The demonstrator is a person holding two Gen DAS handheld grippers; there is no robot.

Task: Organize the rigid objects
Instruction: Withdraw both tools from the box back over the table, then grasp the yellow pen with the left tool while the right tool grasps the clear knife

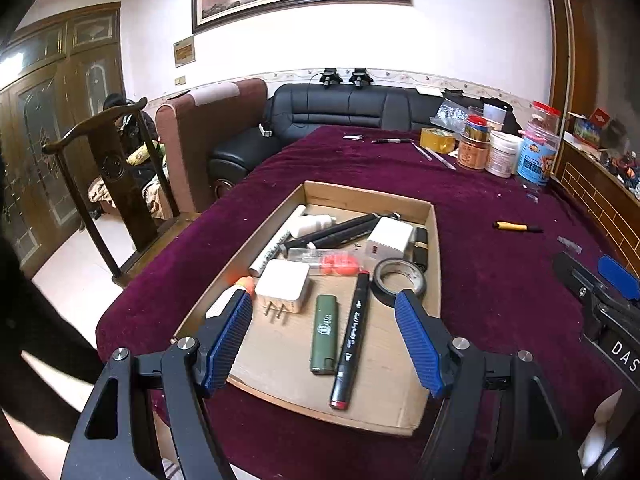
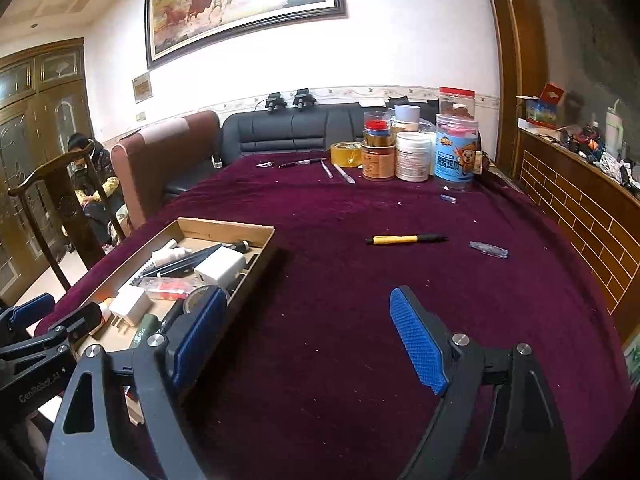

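A shallow cardboard box (image 1: 434, 256) lies on the maroon table. It holds a green lighter (image 1: 325, 334), a black marker (image 1: 352, 340), two white chargers (image 1: 282, 286), a black tape roll (image 1: 398, 280) and several pens. My left gripper (image 1: 324, 322) is open and empty above the box's near end. My right gripper (image 2: 306, 330) is open and empty over bare cloth, to the right of the box (image 2: 256, 258). A yellow and black pen (image 2: 406, 239) and a small clear item (image 2: 488, 249) lie on the cloth beyond it.
Jars, tubs and a yellow tape roll (image 2: 346, 154) stand at the table's far right, with pens (image 2: 302, 163) beside them. A black sofa (image 1: 360, 110), a brown armchair (image 1: 204, 136) and a wooden chair (image 1: 116, 168) stand past the table. A wooden counter (image 2: 580, 200) runs along the right.
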